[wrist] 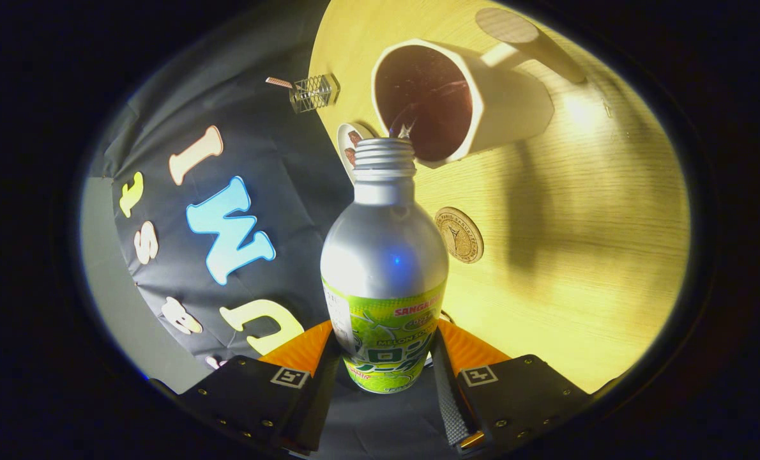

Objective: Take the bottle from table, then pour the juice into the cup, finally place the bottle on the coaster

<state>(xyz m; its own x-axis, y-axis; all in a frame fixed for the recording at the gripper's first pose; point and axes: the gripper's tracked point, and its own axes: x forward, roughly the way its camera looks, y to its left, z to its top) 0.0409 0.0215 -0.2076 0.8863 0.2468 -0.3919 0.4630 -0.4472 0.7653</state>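
The silver bottle [384, 255], green-labelled and uncapped, fills the frame's centre, its mouth at the rim of the white cup [460, 102] of dark juice, upper centre. My claw [385, 364] pinches its lower body from both sides.

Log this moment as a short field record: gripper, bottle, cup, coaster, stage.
gripper: gripper shut on the bottle, one finger pressing each side of its labelled lower body
bottle: silver aluminium bottle with green label, cap off, tipped so its threaded mouth sits at the cup's rim
cup: white mug on the wooden table, dark liquid inside
coaster: round wooden coaster beside the bottle's shoulder, nothing on it
other: small clear ribbed object near the table's edge
stage: pouring; bottle not yet placed on the coaster
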